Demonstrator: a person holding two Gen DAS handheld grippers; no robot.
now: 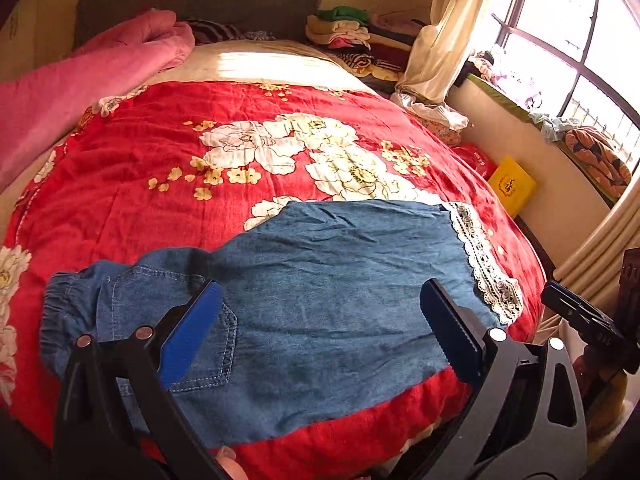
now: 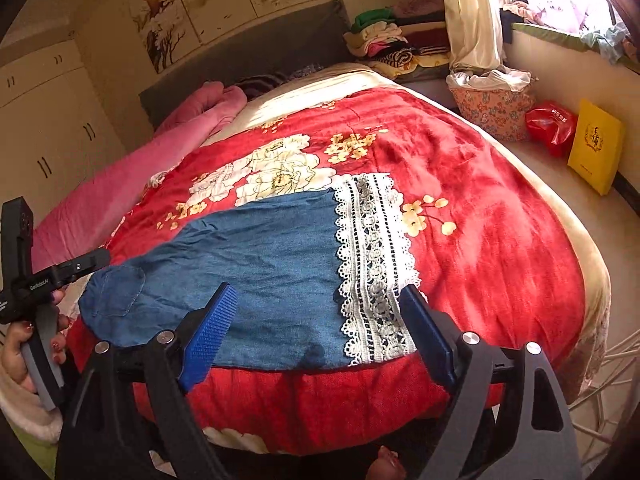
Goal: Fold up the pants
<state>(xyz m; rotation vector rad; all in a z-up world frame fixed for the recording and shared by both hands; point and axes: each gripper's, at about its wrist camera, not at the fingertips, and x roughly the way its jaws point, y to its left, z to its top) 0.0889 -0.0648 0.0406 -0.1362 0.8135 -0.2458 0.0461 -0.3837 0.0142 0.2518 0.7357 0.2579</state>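
Observation:
Blue denim pants lie flat across the near part of a red floral blanket, folded lengthwise, waistband and back pocket to the left, white lace cuff to the right. My left gripper is open and empty, hovering over the waist half. In the right wrist view the pants and lace cuff show again. My right gripper is open and empty over the cuff end. The left gripper shows at the left edge there, hand-held.
A pink quilt lies along the bed's left side. Stacked clothes sit by the headboard. A floral basket, red bag and yellow box stand on the floor at right, under the window.

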